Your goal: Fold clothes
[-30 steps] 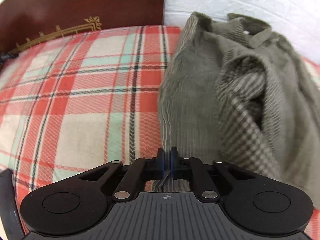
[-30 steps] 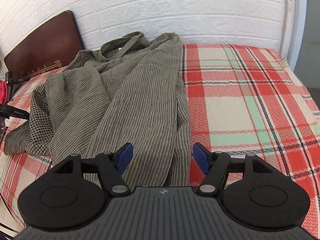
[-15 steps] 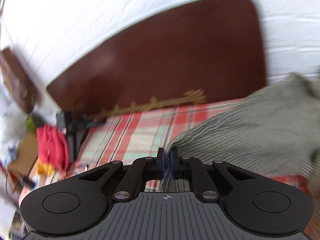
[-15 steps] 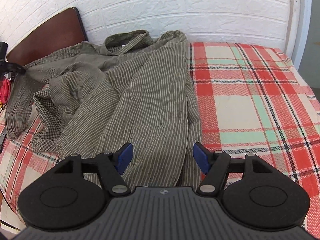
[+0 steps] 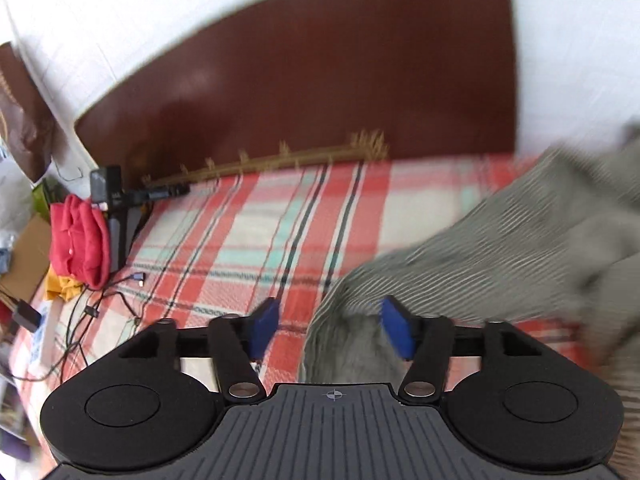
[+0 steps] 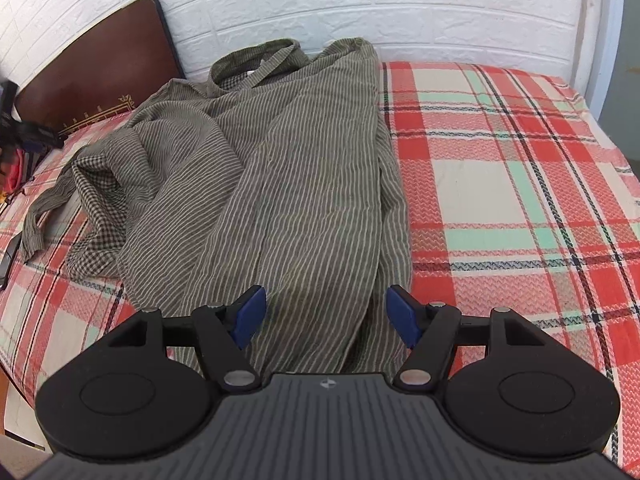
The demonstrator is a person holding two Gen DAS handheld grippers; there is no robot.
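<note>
a: jaws on the left gripper (image 5: 329, 330) have just been opening and now stand apart, blue flat pads on black arms. a blurred fold of the shirt (image 5: 492, 248) sits between them, nearer the right pad, but nothing presses on it.

b: and the right gripper (image 6: 325, 314)?

a: apart as well, hovering over the lower end of the shirt (image 6: 280, 184), gripping nothing. same black ribbed body, two round discs at the sides.

b: what's the cloth like?

a: thin, crinkly, olive-grey with fine pale stripes. small checks show where the inside turns out on the left. it lies lengthwise on the bed, collar toward the wall, one sleeve trailing off to the left.

b: underneath?

a: bedsheet (image 6: 512, 184) in red, cream and mint plaid with dark lines, a zigzag weave in the red squares.

b: further out?

a: glossy dark brown headboard (image 5: 320, 92) with a gold scroll line along its lower part, then a white wall (image 6: 400, 4) moulded like brick. past the bed's edge, red cloth (image 5: 80, 240) hangs by a black stand, with loose cables (image 5: 92, 312) on the sheet.

b: any writing?

a: none i can read.
</note>
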